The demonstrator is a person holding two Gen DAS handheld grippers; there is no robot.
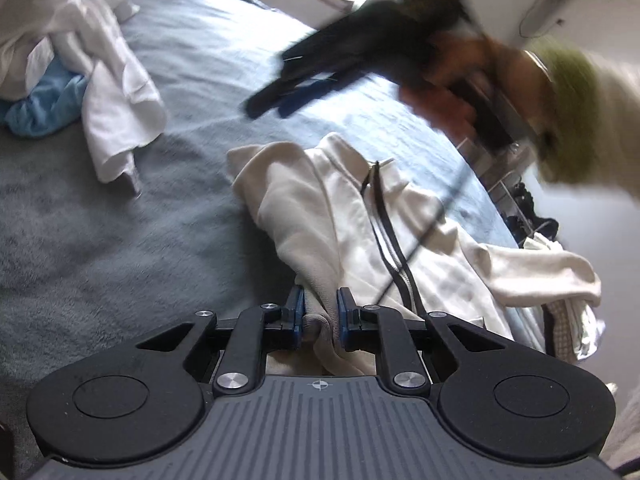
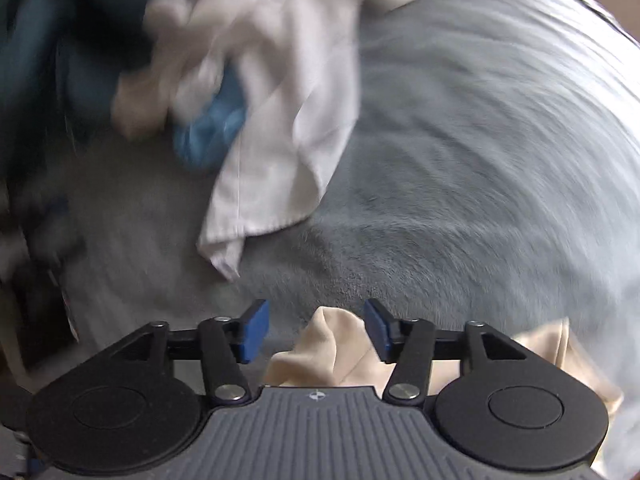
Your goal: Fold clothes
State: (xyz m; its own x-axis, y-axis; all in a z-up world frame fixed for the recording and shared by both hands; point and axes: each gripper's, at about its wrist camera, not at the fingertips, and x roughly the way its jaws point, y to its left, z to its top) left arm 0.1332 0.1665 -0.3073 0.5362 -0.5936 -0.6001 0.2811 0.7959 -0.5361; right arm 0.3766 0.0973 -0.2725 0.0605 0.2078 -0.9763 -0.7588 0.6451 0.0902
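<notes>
Left tongs point(image 1: 320, 312) clamped on a bunched fold of the cream zip jacket point(image 1: 344, 216), which sprawls on the grey-blue bed blanket point(image 1: 120, 240) just ahead. Right tongs point(image 2: 316, 330) stand parted, pads clear of the cream cloth bunched between and below them. Farther off: a heap of white clothes point(image 1: 80, 60) over a blue garment point(image 1: 44, 108). Right hand point(image 1: 452, 92) blurred beyond.

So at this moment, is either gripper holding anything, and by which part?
The left gripper is shut on a bunched fold of the cream zip jacket, near its edge. The right gripper is open; cream fabric lies between its pads, ungripped.
</notes>
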